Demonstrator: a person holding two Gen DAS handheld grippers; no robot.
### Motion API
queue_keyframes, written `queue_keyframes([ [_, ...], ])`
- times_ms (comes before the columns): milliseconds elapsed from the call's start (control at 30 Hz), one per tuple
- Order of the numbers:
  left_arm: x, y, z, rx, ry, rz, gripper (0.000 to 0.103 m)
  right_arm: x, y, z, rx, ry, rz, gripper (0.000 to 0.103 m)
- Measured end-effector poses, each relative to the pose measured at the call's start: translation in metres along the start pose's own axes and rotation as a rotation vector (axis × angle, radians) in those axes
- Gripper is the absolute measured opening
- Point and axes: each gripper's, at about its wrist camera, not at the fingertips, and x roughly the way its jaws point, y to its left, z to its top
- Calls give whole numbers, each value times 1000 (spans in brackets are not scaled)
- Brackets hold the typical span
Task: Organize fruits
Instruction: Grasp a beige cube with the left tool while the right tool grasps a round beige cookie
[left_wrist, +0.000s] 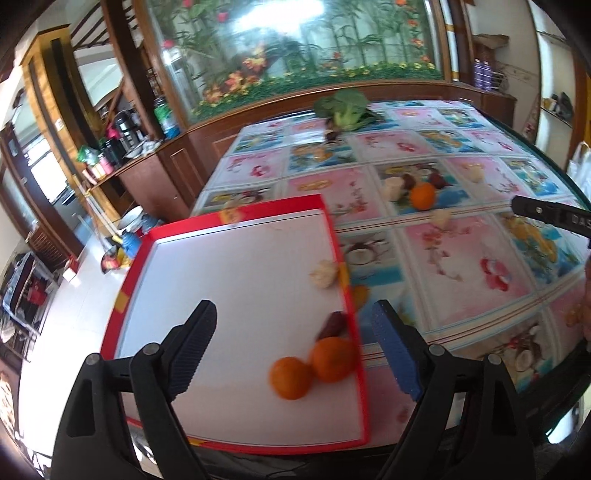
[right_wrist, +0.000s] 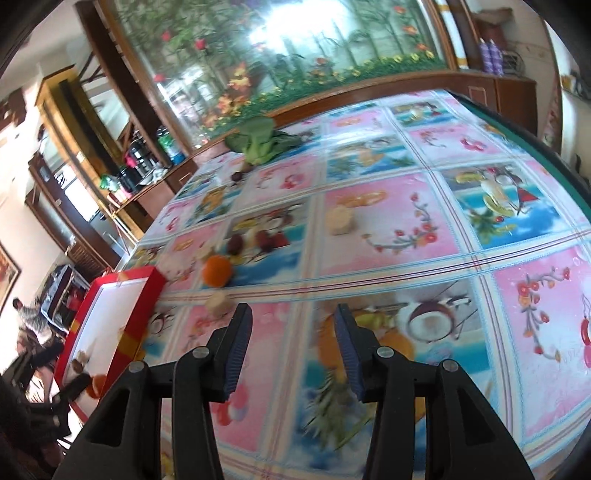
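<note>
Blurring fruit in red tray (left_wrist: 236, 218) | left gripper (left_wrist: 295, 347) fingers spreading wide, empty | right gripper (right_wrist: 293, 349) fingers gaping partway, gripping nothing

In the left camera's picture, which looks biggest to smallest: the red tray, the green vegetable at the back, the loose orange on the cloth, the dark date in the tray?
1. red tray
2. green vegetable, though far off, so shrunk
3. loose orange
4. dark date, close to the orange's look; nearness makes this unsure
</note>
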Motion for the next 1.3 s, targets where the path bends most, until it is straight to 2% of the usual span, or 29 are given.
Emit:
queue_keyframes([
  [233,11,-41,14,73,34,-88,86,32,-13,39,-2,45,-104,46],
  [400,25,-60,35,79,47,-129,86,61,-16,65,-1,63,-168,46],
  [700,65,-90,62,42,107,-205,86,83,-12,65,-66,76,-193,45],
  [800,78,-100,67,25,126,-229,86,82,-13,64,-83,66,-213,34],
  [900,87,-108,72,8,124,-238,85,84,-13,66,-97,64,-215,30],
  [933,91,-110,75,2,128,-238,83,84,-13,67,-96,65,-216,27],
  [1000,100,-114,78,-15,143,-253,68,83,-15,68,-88,69,-208,27],
  [1133,117,-119,82,-51,170,-244,65,82,-15,68,-80,70,-203,27],
  [1200,120,-120,82,-61,173,-244,55,82,-16,68,-74,75,-195,27],
  [1300,121,-123,82,-64,160,-236,53,80,-18,68,-59,79,-173,27],
])
